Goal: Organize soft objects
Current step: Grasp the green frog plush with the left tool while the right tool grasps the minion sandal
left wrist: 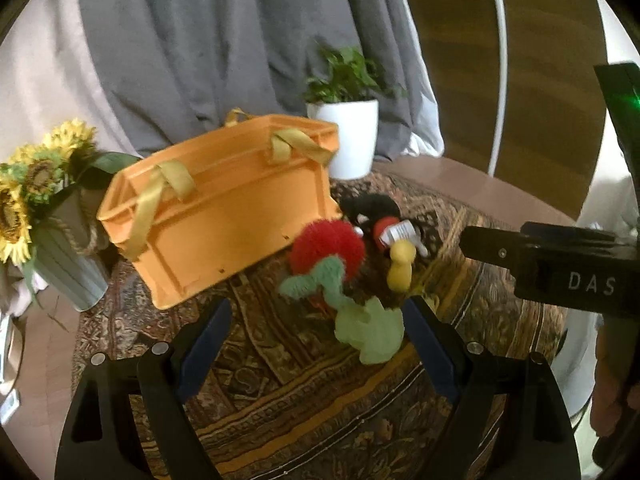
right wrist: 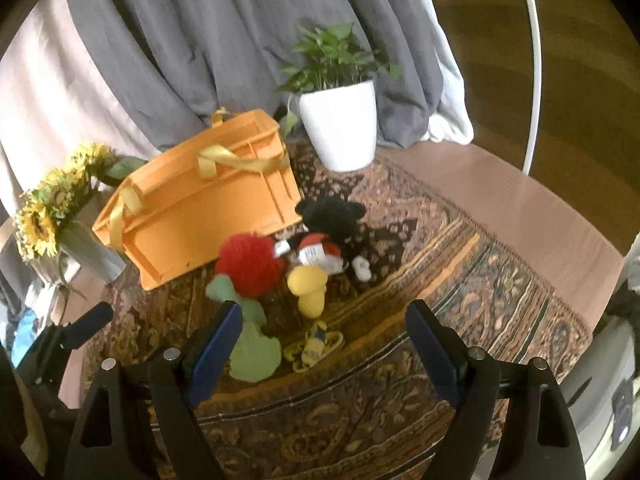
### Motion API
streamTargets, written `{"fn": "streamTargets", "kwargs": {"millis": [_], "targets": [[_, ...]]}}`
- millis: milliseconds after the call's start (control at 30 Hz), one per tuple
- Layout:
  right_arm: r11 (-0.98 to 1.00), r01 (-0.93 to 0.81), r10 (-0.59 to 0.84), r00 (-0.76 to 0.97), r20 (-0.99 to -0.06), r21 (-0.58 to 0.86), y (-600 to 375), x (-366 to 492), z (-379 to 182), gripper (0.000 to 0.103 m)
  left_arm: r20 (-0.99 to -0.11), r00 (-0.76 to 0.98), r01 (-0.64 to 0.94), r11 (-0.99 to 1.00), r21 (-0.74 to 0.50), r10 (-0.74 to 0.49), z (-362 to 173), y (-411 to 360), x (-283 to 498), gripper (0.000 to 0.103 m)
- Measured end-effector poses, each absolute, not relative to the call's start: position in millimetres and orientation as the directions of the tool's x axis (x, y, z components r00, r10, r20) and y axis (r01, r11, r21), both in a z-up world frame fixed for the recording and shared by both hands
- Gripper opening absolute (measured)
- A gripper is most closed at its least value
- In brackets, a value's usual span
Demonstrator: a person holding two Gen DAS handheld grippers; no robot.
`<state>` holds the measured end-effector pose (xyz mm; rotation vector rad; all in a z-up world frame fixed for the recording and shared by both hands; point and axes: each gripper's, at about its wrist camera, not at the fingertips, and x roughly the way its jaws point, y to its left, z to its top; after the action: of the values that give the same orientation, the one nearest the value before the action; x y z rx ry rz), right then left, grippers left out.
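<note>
An orange crate [left wrist: 224,204] with yellow strap handles stands on a patterned rug; it also shows in the right wrist view [right wrist: 200,216]. Right of it lie soft toys: a red fuzzy ball [left wrist: 326,246] [right wrist: 250,266], a green plush [left wrist: 364,324] [right wrist: 252,344], a yellow plush [left wrist: 401,266] [right wrist: 308,284] and a black mouse plush [left wrist: 374,212] [right wrist: 334,228]. A small yellow-blue item [right wrist: 316,346] lies near them. My left gripper [left wrist: 318,320] is open and empty, just short of the green plush. My right gripper [right wrist: 322,324] is open and empty above the toys.
A white pot with a green plant [left wrist: 346,136] [right wrist: 338,128] stands behind the crate. A vase of sunflowers [left wrist: 44,208] [right wrist: 56,220] stands left of it. Grey fabric hangs behind. The rug [right wrist: 440,280] lies over a pale surface.
</note>
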<state>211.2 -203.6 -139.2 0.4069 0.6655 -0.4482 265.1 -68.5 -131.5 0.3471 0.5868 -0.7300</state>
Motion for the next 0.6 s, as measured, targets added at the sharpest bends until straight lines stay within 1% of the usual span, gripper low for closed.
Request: {"fn": "streamTargets", "kwargs": {"millis": [200,300,500,600], "targets": [[0.802,0.537,-0.235,0.686,-0.689,0.261,-208,215,-161,0.083,-0.644,0.552,0.755,0.646,0.116,-0.530,-151,-78,268,0.088],[0.793,0.543,-0.218,0.678,-0.702,0.278,-210,219,-170,0.075,-0.658,0.532,0.774,0.621,0.123,-0.533,-159,-82,271,0.088],[0.777,0.550,-0.190,0.669,-0.718,0.307,-214,224,-186,0.069,-0.676,0.497,0.805,0.581,0.123,-0.545,-174,-91,276,0.088],[0.774,0.550,-0.182,0.666,-0.723,0.313,-215,227,-191,0.068,-0.685,0.475,0.821,0.559,0.117,-0.553,-181,-94,278,0.088]]}}
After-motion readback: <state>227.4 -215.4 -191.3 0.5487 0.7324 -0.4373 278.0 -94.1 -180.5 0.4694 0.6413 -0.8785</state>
